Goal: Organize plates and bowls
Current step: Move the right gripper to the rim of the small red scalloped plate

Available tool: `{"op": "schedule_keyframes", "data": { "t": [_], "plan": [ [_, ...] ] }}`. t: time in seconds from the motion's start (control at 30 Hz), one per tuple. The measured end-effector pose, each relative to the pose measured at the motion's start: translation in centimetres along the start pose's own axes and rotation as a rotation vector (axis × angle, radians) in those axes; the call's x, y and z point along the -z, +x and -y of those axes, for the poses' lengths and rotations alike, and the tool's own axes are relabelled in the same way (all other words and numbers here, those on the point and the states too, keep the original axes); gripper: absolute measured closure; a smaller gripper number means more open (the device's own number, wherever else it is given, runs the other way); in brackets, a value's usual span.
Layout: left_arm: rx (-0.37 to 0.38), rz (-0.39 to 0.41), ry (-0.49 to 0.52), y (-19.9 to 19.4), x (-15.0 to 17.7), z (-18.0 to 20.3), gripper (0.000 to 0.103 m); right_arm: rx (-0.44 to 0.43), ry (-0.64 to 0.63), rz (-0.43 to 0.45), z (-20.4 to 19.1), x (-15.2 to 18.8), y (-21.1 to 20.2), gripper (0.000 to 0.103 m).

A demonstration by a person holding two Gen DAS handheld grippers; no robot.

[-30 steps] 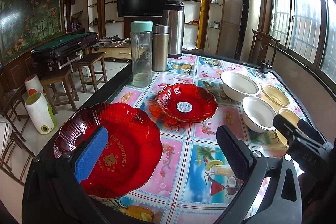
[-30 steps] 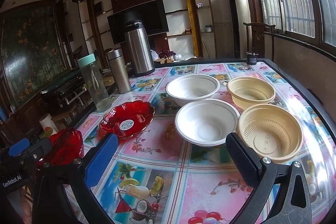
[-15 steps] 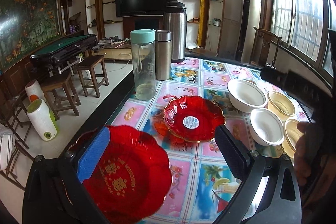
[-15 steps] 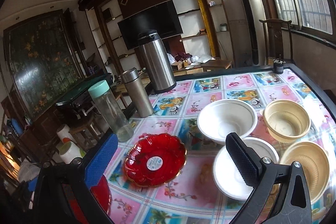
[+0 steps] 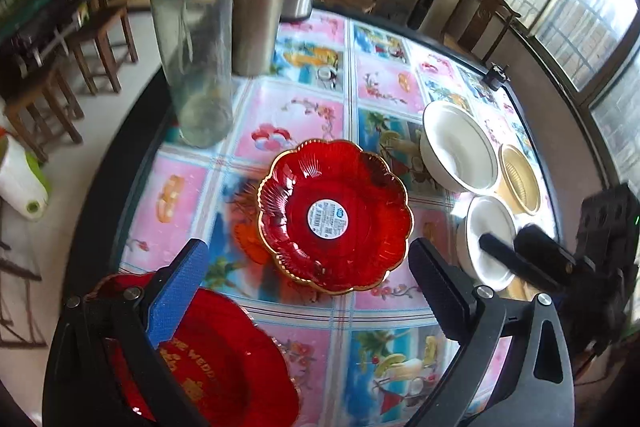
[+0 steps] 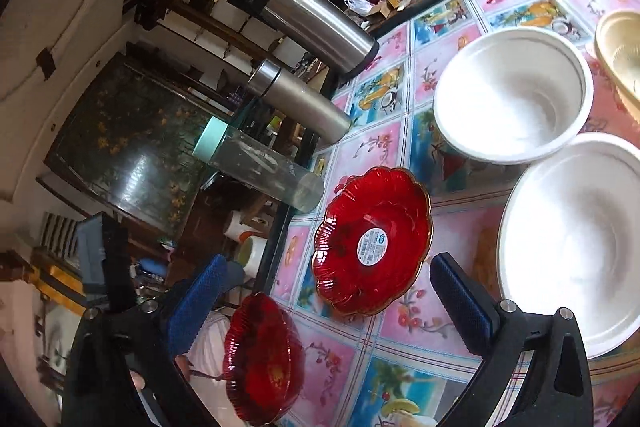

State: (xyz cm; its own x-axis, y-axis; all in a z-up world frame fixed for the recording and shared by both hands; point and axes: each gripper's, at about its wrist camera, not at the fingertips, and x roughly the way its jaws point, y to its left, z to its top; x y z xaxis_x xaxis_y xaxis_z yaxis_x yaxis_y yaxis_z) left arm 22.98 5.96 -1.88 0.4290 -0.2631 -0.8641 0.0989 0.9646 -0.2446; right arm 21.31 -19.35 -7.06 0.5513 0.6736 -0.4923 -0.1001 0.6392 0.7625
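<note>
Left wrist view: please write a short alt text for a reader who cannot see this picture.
The left gripper is open above a small red plate with a gold rim on a colourful table, and a larger red plate lies under its blue finger. White bowls and a clear bottle stand further back.

The left hand-held gripper (image 5: 306,283) has its jaws spread wide, the blue-padded finger (image 5: 180,291) on the left and the black-padded finger (image 5: 436,287) on the right. The right hand-held gripper (image 6: 326,297) is likewise spread wide and rolled, so its view is tilted. In the left wrist view the right hand-held gripper reaches in from the right edge, its two dark fingers (image 5: 520,261) pointing left. Part of a fingertip shows low beside the right gripper's frame
</note>
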Motion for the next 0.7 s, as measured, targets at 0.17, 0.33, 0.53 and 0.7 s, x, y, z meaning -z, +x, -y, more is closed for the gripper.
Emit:
{"op": "schedule_keyframes", "data": {
  "t": [0.17,0.33,0.53,0.7],
  "plan": [
    [0.076,-0.109,-0.181,2.8,-1.8,-2.0,0.002,-0.068,0.097,-0.064,1.3,0.3,1.6,0.001],
    [0.066,-0.129,-0.256,4.3,-1.8,-3.2,0.002,-0.043,0.098,-0.087,1.4,0.8,2.6,0.001],
    [-0.068,-0.068,-0.192,5.1,-1.2,-2.9,0.002,-0.01,0.13,-0.082,2.4,0.9,3.1,0.002],
    [-0.058,-0.043,-0.219,6.1,-0.8,-2.9,0.002,0.014,0.156,-0.091,3.3,1.0,3.8,0.017]
  ]
}}
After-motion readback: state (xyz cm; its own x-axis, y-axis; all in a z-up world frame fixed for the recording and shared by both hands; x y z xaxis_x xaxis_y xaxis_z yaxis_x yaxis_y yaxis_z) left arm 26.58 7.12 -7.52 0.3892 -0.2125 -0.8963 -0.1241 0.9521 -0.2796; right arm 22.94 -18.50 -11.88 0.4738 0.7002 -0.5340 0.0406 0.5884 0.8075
